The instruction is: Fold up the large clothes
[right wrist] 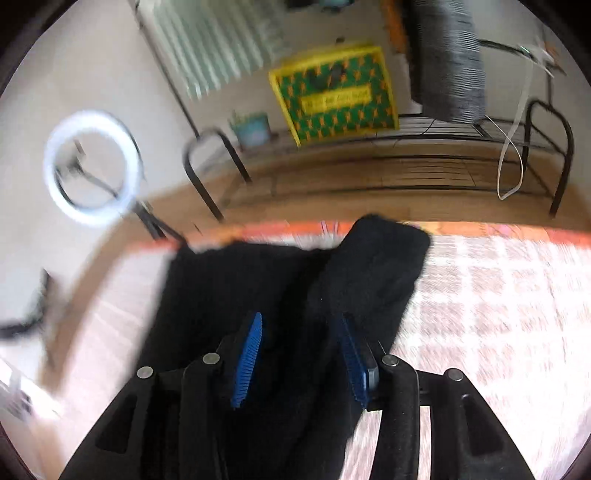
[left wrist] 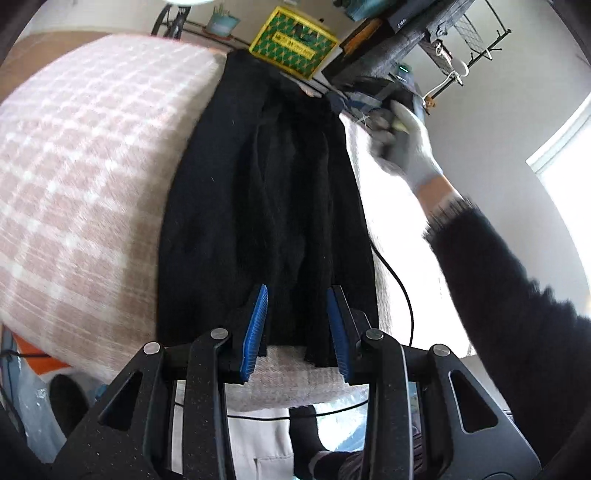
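Left wrist view: the left gripper has its two blue ribbed fingers apart, and the near hem of a long black knitted garment lies in the gap between them; the pads do not visibly press the cloth, so no grip shows. The garment stretches away from the fingers in a long, rumpled strip across a bed covered with a pink-and-white checked blanket, its far end near the bed's far edge. At that far end, on the right, a hand in a light grey glove holds the other tool, blurred, with a black fuzzy sleeve running back toward the camera and a thin black cable hanging beside the blanket. Beyond the bed stand a yellow-and-green patterned box and a small teal plant pot on a black metal rack. From the right wrist view, the right gripper also has its blue ribbed fingers apart, with black cloth of the same garment filling the space between and beneath them; blur hides whether the pads touch it. A folded flap of the garment reaches up toward the orange edge of the bed. Farther out are the wooden floor, the black metal rack, a white radiator and a white ring light on a stand.
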